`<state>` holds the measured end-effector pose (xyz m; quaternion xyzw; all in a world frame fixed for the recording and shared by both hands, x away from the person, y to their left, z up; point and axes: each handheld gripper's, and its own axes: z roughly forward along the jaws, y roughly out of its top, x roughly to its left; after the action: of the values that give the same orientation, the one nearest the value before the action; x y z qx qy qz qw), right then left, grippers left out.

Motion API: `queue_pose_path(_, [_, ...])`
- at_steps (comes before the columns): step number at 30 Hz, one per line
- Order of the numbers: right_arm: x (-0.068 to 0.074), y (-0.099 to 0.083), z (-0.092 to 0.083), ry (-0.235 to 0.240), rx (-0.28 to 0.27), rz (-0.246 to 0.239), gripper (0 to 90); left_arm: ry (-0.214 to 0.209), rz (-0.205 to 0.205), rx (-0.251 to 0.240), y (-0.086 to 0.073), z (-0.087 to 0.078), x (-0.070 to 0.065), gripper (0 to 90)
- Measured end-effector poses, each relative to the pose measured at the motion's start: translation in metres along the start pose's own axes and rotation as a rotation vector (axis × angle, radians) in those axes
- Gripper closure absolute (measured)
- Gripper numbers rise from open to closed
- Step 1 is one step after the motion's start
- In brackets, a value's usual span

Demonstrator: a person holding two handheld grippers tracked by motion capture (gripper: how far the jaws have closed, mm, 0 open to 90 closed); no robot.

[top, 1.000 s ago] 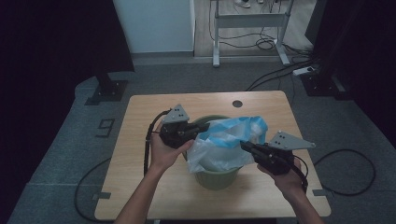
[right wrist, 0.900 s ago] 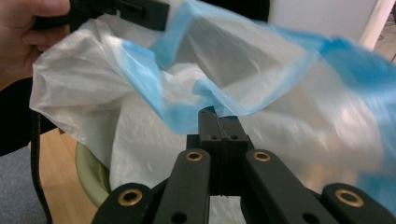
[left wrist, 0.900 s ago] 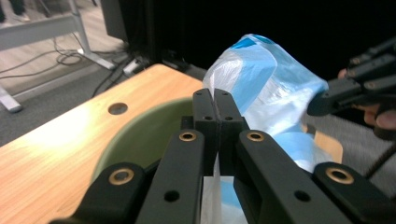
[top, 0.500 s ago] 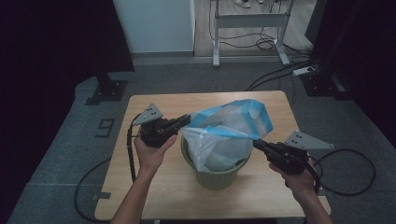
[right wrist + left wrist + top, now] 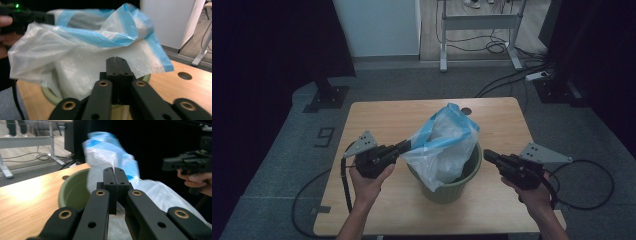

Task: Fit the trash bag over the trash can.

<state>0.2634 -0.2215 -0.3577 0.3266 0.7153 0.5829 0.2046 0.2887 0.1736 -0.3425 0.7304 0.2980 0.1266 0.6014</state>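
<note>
The plastic bag [image 5: 443, 145] is billowing from the green bin [image 5: 452, 185] at centre frame, the left gripper [image 5: 404, 146] pinching its edge. The right gripper view is showing the right gripper [image 5: 116, 60] clenched and empty, just short of the bag's blue hem.

You will find one readable mark here: a pale figure "9" [image 5: 326, 134] on the grey floor [image 5: 287, 150], left of the table [image 5: 377, 112] in the left middle of the high view. It looks taped or painted; you cannot tell which.

No print, brand or label can be read on the plastic bag [image 5: 443, 145], on the green bucket [image 5: 462, 180], or on either gripper body in the views you have. The tabletop carries no writing. Items in the background at the upper edge of the frame are too small and dim for you to make out any lettering.
</note>
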Motion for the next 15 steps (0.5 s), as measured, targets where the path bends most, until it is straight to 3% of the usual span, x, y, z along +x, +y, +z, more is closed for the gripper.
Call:
queue_pose_path(1, [0.001,0.002,0.001,-0.011,-0.005,-0.001,73.8,-0.009,0.008,-0.001,-0.001,0.000,-0.001,90.0])
queue_pose_path(8, [0.001,0.019,0.019,0.013,-0.006,-0.009,60.5,-0.082,0.085,0.011,0.005,0.008,-0.013,90.0])
queue_pose_path(15, [-0.015,0.034,0.050,0.010,0.026,-0.015,56.4,-0.108,0.095,0.016,0.007,0.012,-0.015,90.0])
